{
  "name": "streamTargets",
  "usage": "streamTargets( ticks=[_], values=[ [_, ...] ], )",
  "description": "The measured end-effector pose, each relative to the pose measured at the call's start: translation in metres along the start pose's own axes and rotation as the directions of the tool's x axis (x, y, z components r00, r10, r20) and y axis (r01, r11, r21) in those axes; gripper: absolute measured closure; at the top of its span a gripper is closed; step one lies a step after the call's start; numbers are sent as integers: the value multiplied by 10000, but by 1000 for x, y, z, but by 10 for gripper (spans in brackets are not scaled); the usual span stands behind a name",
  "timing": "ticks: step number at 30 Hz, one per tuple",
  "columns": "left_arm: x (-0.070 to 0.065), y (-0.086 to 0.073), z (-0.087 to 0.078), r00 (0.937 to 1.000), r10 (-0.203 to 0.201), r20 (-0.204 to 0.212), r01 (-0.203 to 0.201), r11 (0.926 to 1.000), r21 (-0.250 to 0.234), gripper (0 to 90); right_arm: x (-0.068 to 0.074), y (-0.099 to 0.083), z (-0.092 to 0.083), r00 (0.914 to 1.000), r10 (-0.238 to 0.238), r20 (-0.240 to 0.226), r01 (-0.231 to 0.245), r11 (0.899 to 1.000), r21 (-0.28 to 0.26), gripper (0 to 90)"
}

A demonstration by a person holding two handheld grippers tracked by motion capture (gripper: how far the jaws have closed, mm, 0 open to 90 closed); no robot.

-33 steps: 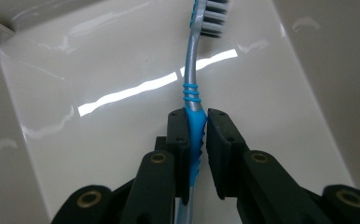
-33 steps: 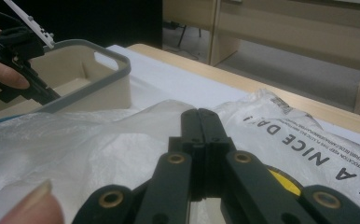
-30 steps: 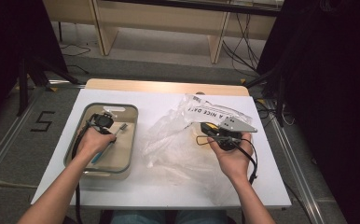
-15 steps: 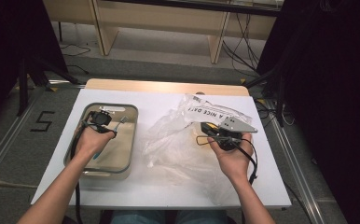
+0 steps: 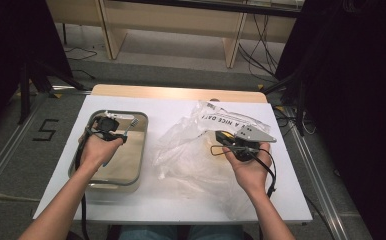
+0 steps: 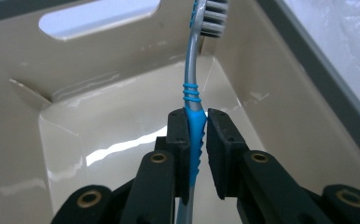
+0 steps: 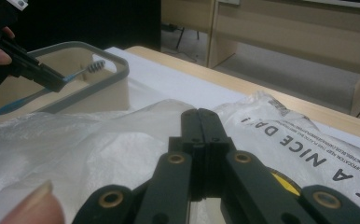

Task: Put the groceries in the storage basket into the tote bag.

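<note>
A blue and grey toothbrush [image 6: 192, 70] is clamped by its blue grip between the pads of my left gripper [image 6: 197, 119], bristles pointing away. It hangs inside the beige tub [image 6: 99, 60]. From above, the left gripper [image 5: 120, 135] holds the toothbrush [image 5: 131, 125] over the far part of the tub [image 5: 143, 150]. My right gripper [image 7: 201, 114] is shut, its jaws pressed together above a clear plastic bag [image 7: 99, 140] printed with black letters. In the high view the right gripper [image 5: 222, 137] rests on the bag [image 5: 191, 150].
The tub stands at the left of the white table [image 5: 171, 107], and the crumpled bag covers the middle and right. A wooden shelf unit [image 5: 171, 20] stands beyond the far edge. Cables [image 5: 268, 175] trail from the right gripper.
My left gripper has shifted slightly toward the far end of the tub with the toothbrush in it. The right hand has kept still.
</note>
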State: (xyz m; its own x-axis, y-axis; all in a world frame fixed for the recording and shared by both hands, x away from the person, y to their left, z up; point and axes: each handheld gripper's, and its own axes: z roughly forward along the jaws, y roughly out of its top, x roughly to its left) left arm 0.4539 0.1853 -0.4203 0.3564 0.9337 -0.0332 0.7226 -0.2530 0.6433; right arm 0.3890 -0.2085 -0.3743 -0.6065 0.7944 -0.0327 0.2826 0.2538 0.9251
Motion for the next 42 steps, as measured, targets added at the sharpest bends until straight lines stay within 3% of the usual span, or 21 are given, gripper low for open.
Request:
streamTargets(
  ticks=[15,24,42],
  values=[
    [-10,7,-20,9998,146,162,-128,9941,-1080,791,0,0,0,10000,-15,10,15,10000,-15,900],
    [-21,13,-36,9990,280,357,-212,9840,-1767,791,0,0,0,10000,-16,2,16,10000,-10,900],
    [-35,14,-59,9963,456,734,-258,9675,-2514,791,1,-1,1,10000,-22,-3,22,10000,-9,900]
  ],
)
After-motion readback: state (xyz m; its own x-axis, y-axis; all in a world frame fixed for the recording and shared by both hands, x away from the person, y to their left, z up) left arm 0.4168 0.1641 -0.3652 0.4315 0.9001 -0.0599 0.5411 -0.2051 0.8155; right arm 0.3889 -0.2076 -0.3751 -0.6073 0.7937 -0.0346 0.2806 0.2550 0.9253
